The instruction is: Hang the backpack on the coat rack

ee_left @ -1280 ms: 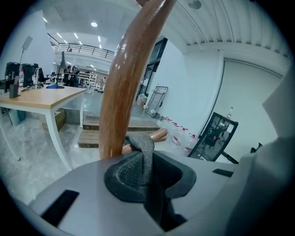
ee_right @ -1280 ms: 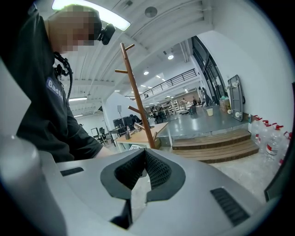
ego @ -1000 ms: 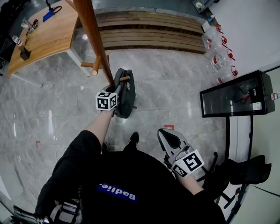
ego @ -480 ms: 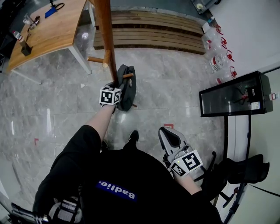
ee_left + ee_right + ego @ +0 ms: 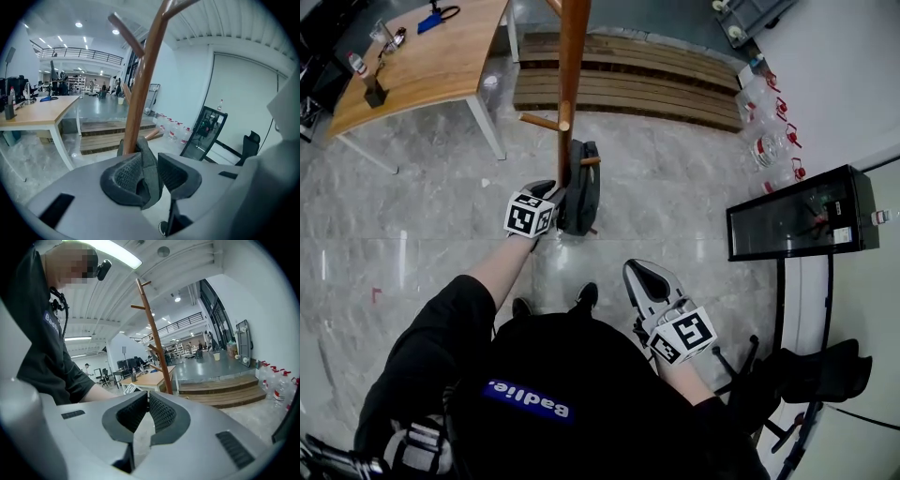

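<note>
Apparently the backpack (image 5: 584, 192) hangs against the coat rack (image 5: 572, 84) at centre frame, its strap (image 5: 147, 164) pinched in the left gripper (image 5: 551, 194); the right gripper (image 5: 642, 279) is pressed together, empty. Letting go before the peg (image 5: 589, 160) catches would drop it.

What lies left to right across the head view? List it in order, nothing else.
wooden table → left hand-held gripper → backpack → right hand-held gripper → black glass cabinet
</note>
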{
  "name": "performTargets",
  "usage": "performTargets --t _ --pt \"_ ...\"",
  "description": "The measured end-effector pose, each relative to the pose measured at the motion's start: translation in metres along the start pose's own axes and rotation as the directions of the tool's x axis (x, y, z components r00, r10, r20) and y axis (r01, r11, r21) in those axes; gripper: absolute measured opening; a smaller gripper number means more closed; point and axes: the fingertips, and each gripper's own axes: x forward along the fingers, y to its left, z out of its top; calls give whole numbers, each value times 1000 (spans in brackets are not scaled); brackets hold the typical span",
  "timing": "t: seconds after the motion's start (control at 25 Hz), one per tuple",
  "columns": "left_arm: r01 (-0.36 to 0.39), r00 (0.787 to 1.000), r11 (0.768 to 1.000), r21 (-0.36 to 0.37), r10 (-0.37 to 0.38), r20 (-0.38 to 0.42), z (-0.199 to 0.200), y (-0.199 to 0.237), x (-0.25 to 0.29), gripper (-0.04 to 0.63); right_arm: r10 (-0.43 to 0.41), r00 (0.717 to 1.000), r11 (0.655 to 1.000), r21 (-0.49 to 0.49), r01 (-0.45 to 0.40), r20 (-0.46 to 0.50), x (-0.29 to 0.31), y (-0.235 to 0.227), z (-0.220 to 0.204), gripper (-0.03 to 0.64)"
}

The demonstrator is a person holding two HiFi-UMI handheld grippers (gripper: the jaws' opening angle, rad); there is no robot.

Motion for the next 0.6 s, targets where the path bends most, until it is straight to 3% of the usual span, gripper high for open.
performTargets --t 0.24,0.6 --pt "87 988 996 -1 -86 131 18 -28 -82 104 27 999 1000 -11 -27 26 18 30 1 8" --pt "227 936 974 27 -226 269 30 -86 -201 103 98 995 995 -37 -97 33 40 77 1 8"
